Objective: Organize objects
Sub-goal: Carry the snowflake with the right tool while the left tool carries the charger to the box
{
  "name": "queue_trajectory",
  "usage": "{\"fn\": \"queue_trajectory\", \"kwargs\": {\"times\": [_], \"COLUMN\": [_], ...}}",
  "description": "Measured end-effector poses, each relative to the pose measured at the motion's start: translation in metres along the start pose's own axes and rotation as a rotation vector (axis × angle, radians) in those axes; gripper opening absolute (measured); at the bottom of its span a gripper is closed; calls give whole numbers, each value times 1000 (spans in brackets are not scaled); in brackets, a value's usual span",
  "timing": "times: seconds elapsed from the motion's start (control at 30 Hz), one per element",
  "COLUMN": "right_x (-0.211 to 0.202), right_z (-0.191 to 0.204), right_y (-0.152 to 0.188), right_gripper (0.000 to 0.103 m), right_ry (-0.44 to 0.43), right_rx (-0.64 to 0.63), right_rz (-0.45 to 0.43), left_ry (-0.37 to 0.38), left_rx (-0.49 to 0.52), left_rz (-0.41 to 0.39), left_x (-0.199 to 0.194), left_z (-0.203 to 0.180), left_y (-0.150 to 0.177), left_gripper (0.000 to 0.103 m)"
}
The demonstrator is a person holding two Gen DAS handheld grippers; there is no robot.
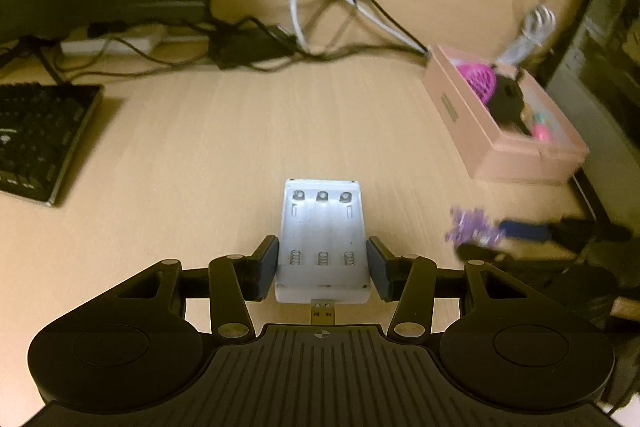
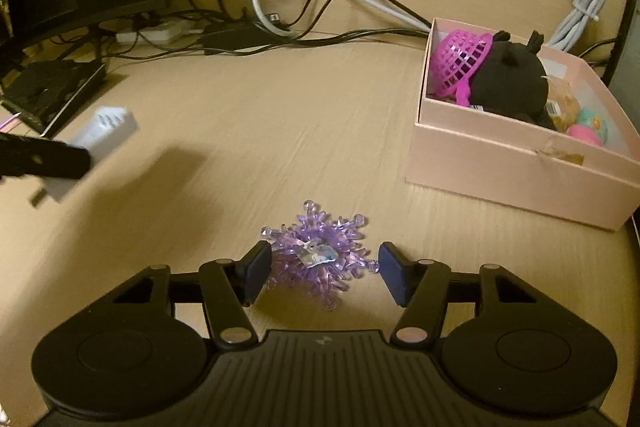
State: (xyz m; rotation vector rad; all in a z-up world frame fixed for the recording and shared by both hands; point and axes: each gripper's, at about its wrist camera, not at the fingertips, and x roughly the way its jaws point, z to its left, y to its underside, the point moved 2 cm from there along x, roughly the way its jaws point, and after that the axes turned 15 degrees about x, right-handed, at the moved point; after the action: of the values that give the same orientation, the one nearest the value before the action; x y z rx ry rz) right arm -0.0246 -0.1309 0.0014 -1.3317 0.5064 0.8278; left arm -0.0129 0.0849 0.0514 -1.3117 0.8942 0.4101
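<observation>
At the far left of the wooden desk [image 1: 208,147] lies a black keyboard [image 1: 40,139], and behind it a tangle of black and white cables [image 1: 280,27] runs along the wall. Next comes the left gripper [image 1: 322,263], clamped on a white battery charger [image 1: 322,243]: both pads press against the charger's sides, its three empty slots face up and its USB plug points back toward the camera. In the right wrist view the same charger [image 2: 108,131] hangs above the desk at the left edge, casting a shadow beneath it. Further right, a purple spiky crystal ornament [image 2: 316,255] lies on the desk between the fingers of the right gripper [image 2: 320,267]. Its left pad [image 2: 256,273] touches or nearly touches the spikes, while the right pad [image 2: 392,273] stands just clear of them, so the jaws are apart and nothing is gripped. At the far right sits an open pink box [image 2: 500,163] holding a magenta basket [image 2: 460,63], a black plush toy [image 2: 512,83] and some small colourful toys [image 2: 588,127].
</observation>
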Motion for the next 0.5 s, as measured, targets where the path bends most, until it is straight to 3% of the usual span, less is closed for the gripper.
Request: {"fn": "queue_trajectory", "kwargs": {"times": [0.27,0.4,0.5], "right_x": [-61,-92,-112], "right_z": [-17,-29,-40], "right_y": [8,10,11], "right_gripper": [59,59,59], "right_ry": [37,88,110], "right_rx": [-46,-52,-28], "right_rz": [-92,-157,-201], "left_ry": [104,166,198], "left_rx": [113,128,181], "left_rz": [42,-41,-146], "left_x": [12,8,3], "left_z": [-33,-52,-77], "left_y": [2,-35,-78], "left_gripper": [53,52,52]}}
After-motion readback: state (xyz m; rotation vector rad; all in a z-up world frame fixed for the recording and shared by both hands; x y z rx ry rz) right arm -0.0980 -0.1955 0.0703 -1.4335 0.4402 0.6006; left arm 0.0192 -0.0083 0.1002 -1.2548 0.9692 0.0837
